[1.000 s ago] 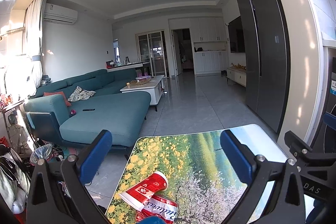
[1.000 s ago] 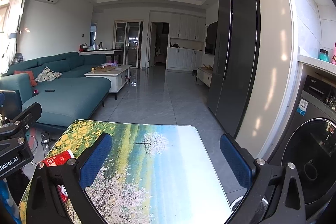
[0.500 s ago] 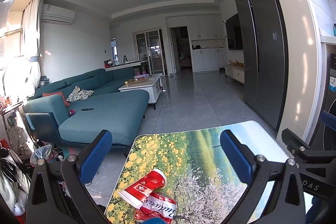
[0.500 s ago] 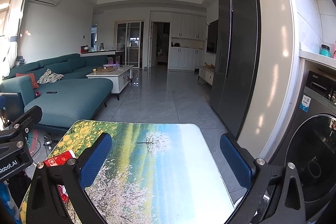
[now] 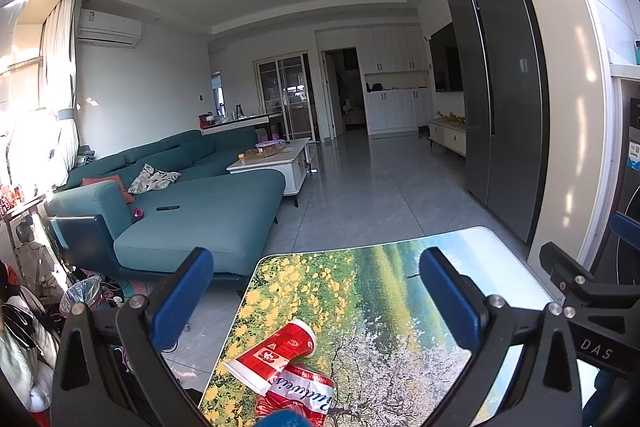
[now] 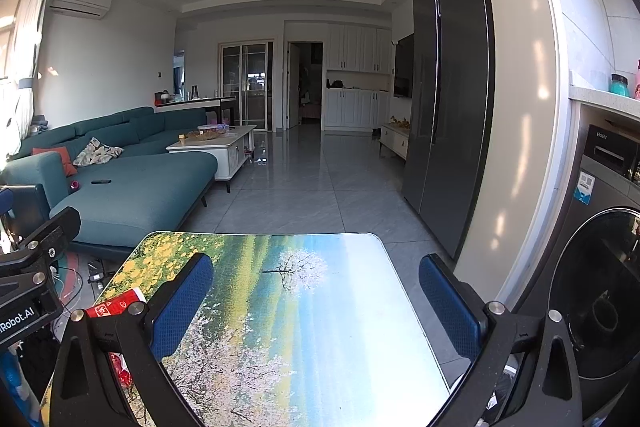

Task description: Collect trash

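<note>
Item 1: one small table (image 6: 352,307), its top printed with a landscape of yellow flowers and a white blossoming tree.

Item 2: trash, two pieces counted. One red paper cup (image 5: 272,353) is laid on its side near the table's left edge, mouth toward the near-left. One crushed red can (image 5: 300,389) with white script lettering is lying against the cup, just nearer the camera. In the right wrist view the cup (image 6: 116,305) is seen only in part behind the left finger.

Item 3: two grippers. The left gripper (image 5: 316,299) is held above the table with its blue pads spread wide, nothing between them; the cup and can are seen low between the fingers. The right gripper (image 6: 316,299) is likewise spread wide and empty, over the middle of the table.

Item 4: surroundings. One teal sofa (image 5: 192,211), one white coffee table (image 5: 276,163), one dark refrigerator (image 5: 504,99), one washing machine (image 6: 600,291).
</note>
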